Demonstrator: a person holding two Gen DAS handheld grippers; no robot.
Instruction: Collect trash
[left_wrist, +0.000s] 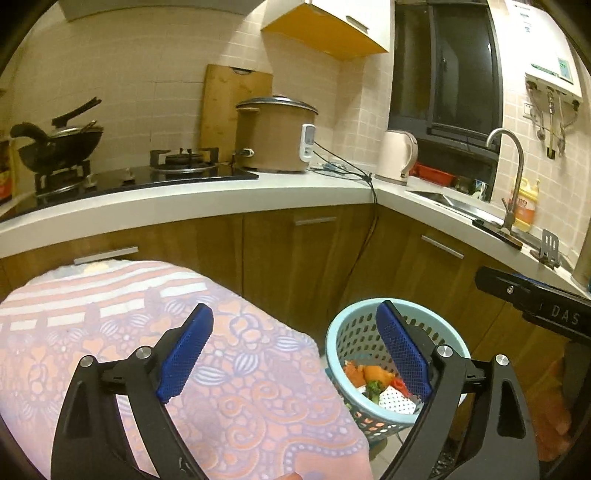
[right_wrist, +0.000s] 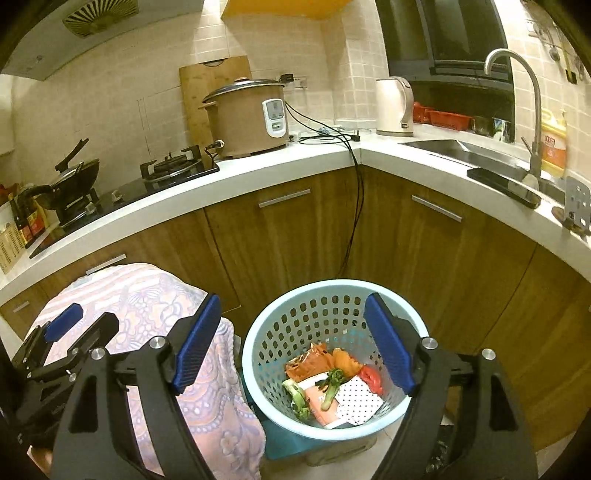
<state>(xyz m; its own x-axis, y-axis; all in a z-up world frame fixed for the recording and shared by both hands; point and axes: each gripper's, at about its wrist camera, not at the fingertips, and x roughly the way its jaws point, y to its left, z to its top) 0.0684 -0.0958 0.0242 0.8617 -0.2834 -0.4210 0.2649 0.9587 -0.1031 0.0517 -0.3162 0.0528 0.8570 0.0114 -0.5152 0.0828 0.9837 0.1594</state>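
While both grippers hang above the floor of the kitchen corner, neither holds anything. At lower left of both views, a pink patterned cloth drapes over a rounded surface. The left gripper stands with jaws spread wide, nothing between its blue pads; its left pad sits over the cloth, its right one over the basket rim. In the right wrist view, lower centre, the pale blue perforated basket stands on the floor just beside the cloth. Trash lies in its bottom: orange peel, green vegetable stalks, a red scrap, a dotted white paper. The right gripper is likewise wide open and empty, framing the basket. Upper right: sink and faucet on the white counter.
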